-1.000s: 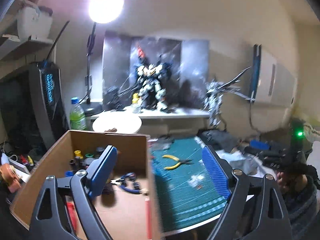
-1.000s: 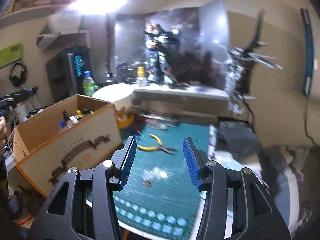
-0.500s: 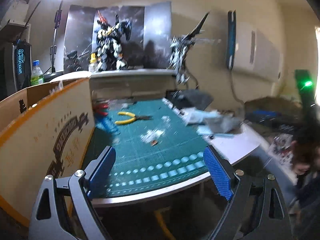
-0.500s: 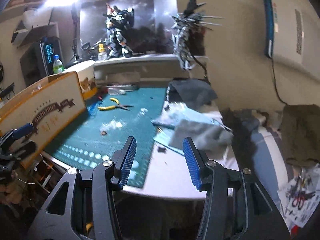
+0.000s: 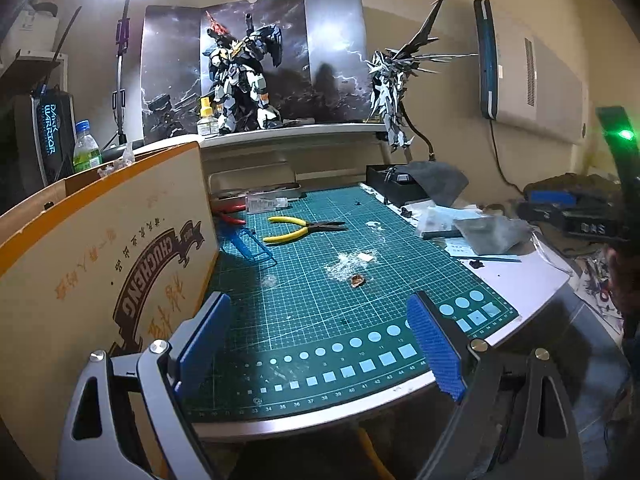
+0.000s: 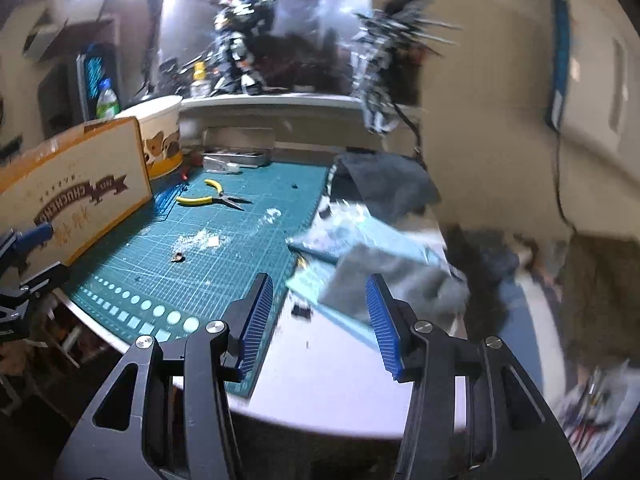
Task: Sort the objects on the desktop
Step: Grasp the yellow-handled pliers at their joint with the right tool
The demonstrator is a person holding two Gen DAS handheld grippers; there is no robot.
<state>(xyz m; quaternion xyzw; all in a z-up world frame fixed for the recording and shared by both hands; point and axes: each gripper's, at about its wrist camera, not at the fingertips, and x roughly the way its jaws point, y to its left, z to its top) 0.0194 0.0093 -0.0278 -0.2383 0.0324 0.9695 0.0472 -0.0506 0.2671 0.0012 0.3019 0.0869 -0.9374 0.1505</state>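
Yellow-handled pliers (image 5: 296, 229) lie on the green cutting mat (image 5: 340, 280), beside a blue plastic frame (image 5: 250, 244) and a red-handled tool (image 5: 230, 216). A cardboard box (image 5: 100, 260) stands at the mat's left edge; its inside is hidden. My left gripper (image 5: 320, 340) hovers open and empty over the mat's front edge. In the right wrist view the pliers (image 6: 212, 196) and the box (image 6: 76, 196) sit far left. My right gripper (image 6: 320, 316) is open and empty above the white desk edge, in front of a grey cloth (image 6: 392, 276). The left gripper (image 6: 24, 256) shows at that view's left border.
A metal tin (image 5: 256, 190) sits at the back of the mat. Papers and a grey cloth (image 5: 492, 232) cover the desk's right side. Model robots (image 5: 240, 80) stand on the rear shelf. A paper bowl (image 6: 160, 136) is behind the box. White crumbs (image 5: 352, 264) dot the mat.
My left gripper came up out of the box and dropped to the desk's front edge. My right gripper swung right toward the cloth and papers, then closer to the desk. Both stayed open.
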